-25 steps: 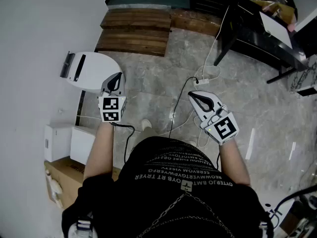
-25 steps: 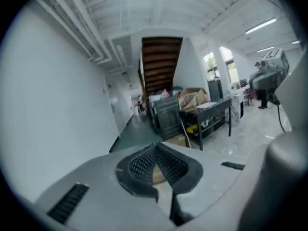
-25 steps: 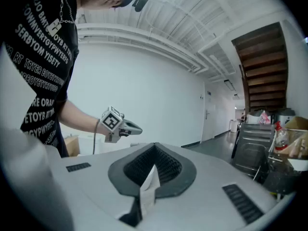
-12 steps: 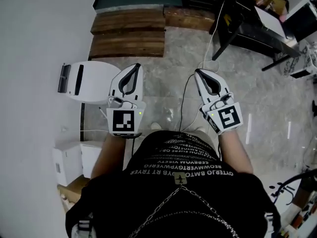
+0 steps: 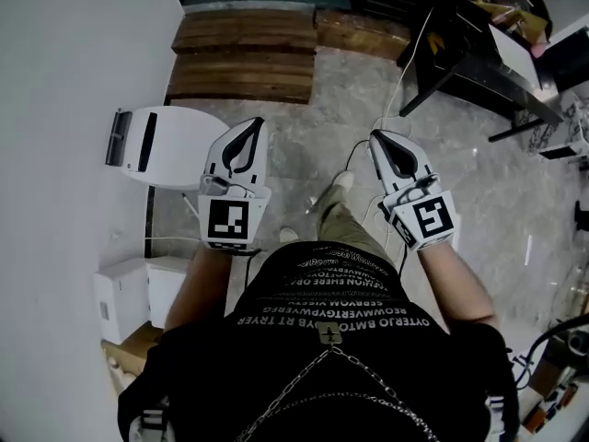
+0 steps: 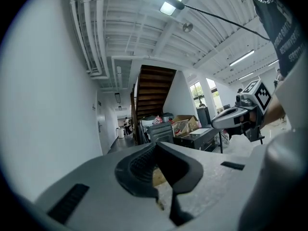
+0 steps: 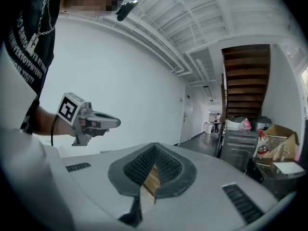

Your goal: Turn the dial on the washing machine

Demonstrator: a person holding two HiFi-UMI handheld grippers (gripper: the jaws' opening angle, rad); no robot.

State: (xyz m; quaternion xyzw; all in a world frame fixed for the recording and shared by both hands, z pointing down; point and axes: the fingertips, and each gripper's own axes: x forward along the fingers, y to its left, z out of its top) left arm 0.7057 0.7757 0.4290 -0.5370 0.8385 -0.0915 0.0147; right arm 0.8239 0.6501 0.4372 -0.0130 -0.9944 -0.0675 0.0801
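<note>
1. The left tool [image 5: 251, 125] is clenched. Its own view shows the two ribbed pads meeting at the tips with nothing between them.
2. The right tool [image 5: 377, 137] is clenched as well, with its pads together and empty.
3. Both tools point forward over the grey stone floor [image 5: 515, 210], side by side and apart. Each carries a cube with black-and-white square markers, and the markers have no readable words.
4. A white appliance [image 5: 170, 141] with dark slots on top stands by the wall, just left of the left tool and not touching it. I cannot tell whether it is the washing machine, and no dial can be made out in any view.
5. The person's black shirt [image 5: 322, 339] has rows of white capital letters. They are upside down to the head camera and too warped to read with certainty.
6. Wooden stairs [image 5: 244, 58] lie ahead, and a black desk [image 5: 479, 63] piled with things stands at the upper right.
7. White boxes [image 5: 129, 293] and a cardboard box [image 5: 138, 339] sit by the wall at the lower left. No label on them is legible.
8. A white cable [image 5: 396, 122] runs across the floor just ahead of the right tool.
</note>
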